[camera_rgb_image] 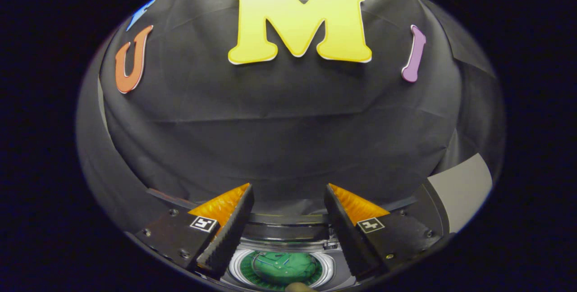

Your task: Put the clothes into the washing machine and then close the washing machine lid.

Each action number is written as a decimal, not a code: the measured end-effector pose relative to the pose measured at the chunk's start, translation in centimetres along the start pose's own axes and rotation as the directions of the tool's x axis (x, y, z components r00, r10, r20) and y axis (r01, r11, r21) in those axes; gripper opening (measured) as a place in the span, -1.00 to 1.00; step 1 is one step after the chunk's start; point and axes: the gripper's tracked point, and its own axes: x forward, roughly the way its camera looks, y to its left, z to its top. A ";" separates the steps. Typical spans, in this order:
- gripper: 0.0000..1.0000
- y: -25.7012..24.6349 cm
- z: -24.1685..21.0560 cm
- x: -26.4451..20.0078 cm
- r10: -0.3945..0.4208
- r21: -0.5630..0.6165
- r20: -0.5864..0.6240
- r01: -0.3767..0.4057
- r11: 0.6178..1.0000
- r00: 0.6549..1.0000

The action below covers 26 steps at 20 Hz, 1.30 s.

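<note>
Gripper [288,220] is spread wide and holds nothing, its two black ribbed fingers [227,238] with orange faceted backs aimed level at the black cloth wall. The washing machine [284,233] lies below and between the fingers, its round white-rimmed drum opening [281,267] showing something glossy green inside, maybe clothing, can't tell. Lid position unclear; judging by this, the next move needs a downward tilt.

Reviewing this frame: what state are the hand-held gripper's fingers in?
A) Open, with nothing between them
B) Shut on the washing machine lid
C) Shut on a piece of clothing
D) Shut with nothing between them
A: the hand-held gripper has its fingers spread apart with nothing gripped, above the washing machine's round opening, where something green shows inside.
</note>
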 end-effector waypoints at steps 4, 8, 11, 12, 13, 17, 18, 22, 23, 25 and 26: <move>0.96 0.0 -1.4 -2.1 0.013 -0.009 0.026 -0.013 1.000 1.000; 0.96 0.2 -2.6 -3.7 0.019 -0.016 0.043 -0.019 1.000 0.999; 0.96 0.3 -3.5 -4.8 0.033 -0.021 0.047 -0.032 0.999 0.998; 0.96 0.3 -4.0 -5.2 0.040 -0.023 0.043 -0.039 0.999 0.998; 0.96 0.4 -4.4 -5.6 0.049 -0.024 0.038 -0.048 0.999 0.998; 0.96 0.3 -6.1 -7.1 0.065 -0.020 0.019 -0.065 0.998 0.998; 0.95 0.4 -6.4 -7.3 0.067 -0.029 0.014 -0.067 0.997 0.998; 0.95 0.5 -7.9 -8.4 0.073 -0.038 -0.013 -0.074 0.997 0.997; 0.96 0.5 -8.3 -8.6 0.073 -0.042 -0.022 -0.074 0.996 0.997; 0.96 0.6 -9.3 -9.2 0.075 -0.056 -0.041 -0.077 0.995 0.996; 0.95 0.8 -10.2 -9.5 0.082 -0.067 -0.058 -0.085 0.994 0.995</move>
